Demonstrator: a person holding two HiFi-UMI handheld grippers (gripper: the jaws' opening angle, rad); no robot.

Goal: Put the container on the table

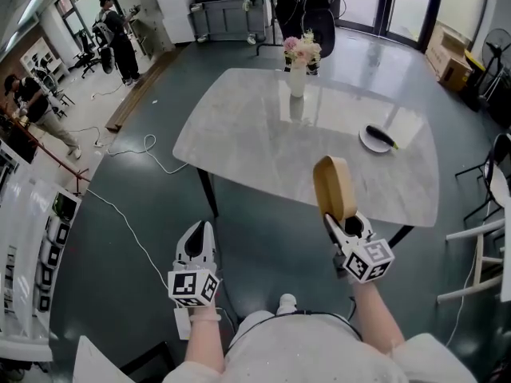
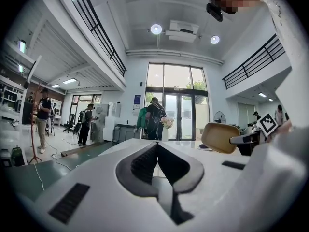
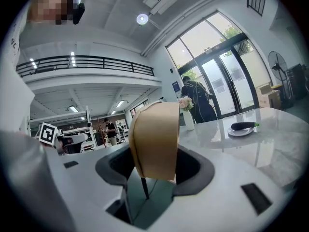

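Tan and wooden-looking, the container (image 1: 334, 186) is sitting tipped on its edge in the right gripper (image 1: 345, 223). The jaws are standing roughly half open and pressing on it from both sides, so the grip is looking firm. It is hanging in the air at the near edge of the marble table (image 1: 263, 142), right of the middle, and is not yet resting on anything.

The left gripper (image 1: 197, 242) is hanging over the dark floor at the near left, well apart from the table. Its jaws are lying together with nothing between them, and it is taking no part in the job.

The step in hand is looking like the set-down. To do it well, the person should be aiming for the bare marble just beyond the near edge. That spot is keeping clear of the plate (image 1: 366, 140) with the dark vegetable (image 1: 382, 136) at the far right and of the flower vase (image 1: 298, 78) at the far middle. Since the container is riding on edge, the wrist should be rolling until its base is facing the tabletop. The hand should then be lowering slowly until the base is lying flat, with the jaws parting only after that. Letting go too near the edge, or while the container is tilting, is risking a roll off the table.
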